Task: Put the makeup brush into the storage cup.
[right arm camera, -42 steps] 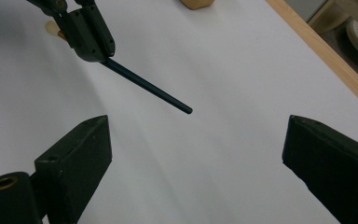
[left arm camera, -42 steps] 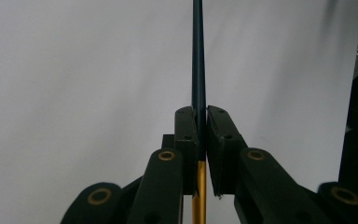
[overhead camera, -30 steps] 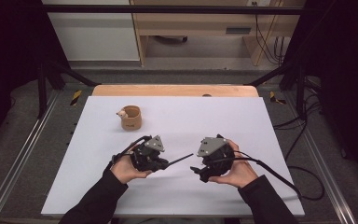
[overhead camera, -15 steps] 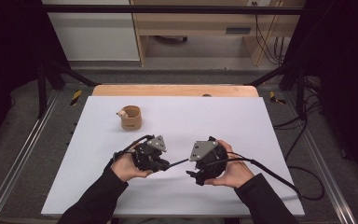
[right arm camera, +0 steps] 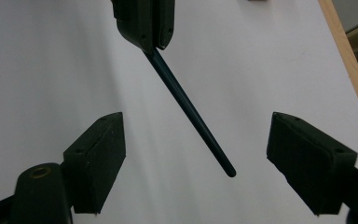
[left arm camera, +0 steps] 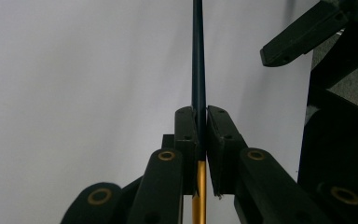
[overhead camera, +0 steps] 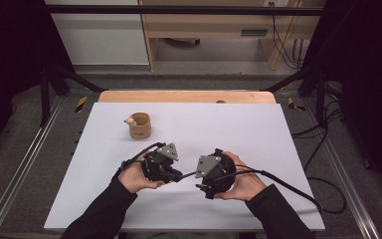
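A thin dark-blue rod [left arm camera: 198, 56] with a gold rear end is clamped between the pads of my left gripper [left arm camera: 199, 135], which is shut on it. In the high view the rod [overhead camera: 188, 175] points right from the left gripper [overhead camera: 176, 175] toward my right gripper [overhead camera: 201, 180]. Seen from the right gripper view, the rod [right arm camera: 186, 105] sticks out of the left gripper [right arm camera: 144, 23], and its free tip sits between the jaws of my right gripper [right arm camera: 193, 154]. Those jaws have just been closing but stand wide apart, touching nothing.
A small tan cup [overhead camera: 140, 125] with a pale object at its rim stands on the white tabletop [overhead camera: 258, 139], behind and left of my hands. A wooden strip [overhead camera: 186, 96] runs along the table's far edge. Cables [overhead camera: 298, 191] trail off to the right.
The right gripper has shifted a little left toward the left one, so the rod's tip now lies between its jaws. The left hand has kept still.
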`<state>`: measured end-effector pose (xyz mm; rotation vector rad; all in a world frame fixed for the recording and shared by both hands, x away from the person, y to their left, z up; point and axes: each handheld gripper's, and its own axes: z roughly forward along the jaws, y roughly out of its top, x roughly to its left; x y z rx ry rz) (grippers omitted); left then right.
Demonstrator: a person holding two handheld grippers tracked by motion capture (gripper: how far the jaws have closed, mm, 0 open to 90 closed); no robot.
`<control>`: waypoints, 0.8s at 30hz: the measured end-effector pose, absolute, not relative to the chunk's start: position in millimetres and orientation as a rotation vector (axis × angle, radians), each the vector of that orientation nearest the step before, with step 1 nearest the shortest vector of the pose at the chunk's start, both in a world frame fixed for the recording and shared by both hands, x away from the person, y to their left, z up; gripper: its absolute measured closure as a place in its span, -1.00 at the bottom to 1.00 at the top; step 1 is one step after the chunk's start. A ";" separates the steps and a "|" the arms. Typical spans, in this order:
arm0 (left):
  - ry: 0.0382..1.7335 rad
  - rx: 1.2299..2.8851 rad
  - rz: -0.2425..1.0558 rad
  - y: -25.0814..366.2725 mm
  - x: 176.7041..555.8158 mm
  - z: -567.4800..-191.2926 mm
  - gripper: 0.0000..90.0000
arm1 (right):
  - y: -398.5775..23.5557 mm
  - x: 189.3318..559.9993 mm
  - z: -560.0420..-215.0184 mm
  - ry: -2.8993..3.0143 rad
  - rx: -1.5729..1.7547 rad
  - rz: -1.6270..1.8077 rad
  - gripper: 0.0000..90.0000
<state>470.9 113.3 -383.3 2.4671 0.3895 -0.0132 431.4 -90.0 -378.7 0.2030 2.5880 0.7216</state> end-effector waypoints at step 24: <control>0.369 2.494 -0.045 101.7 468.5 -381.8 0.85 | -75.2 430.6 -391.9 2.611 0.017 0.602 0.08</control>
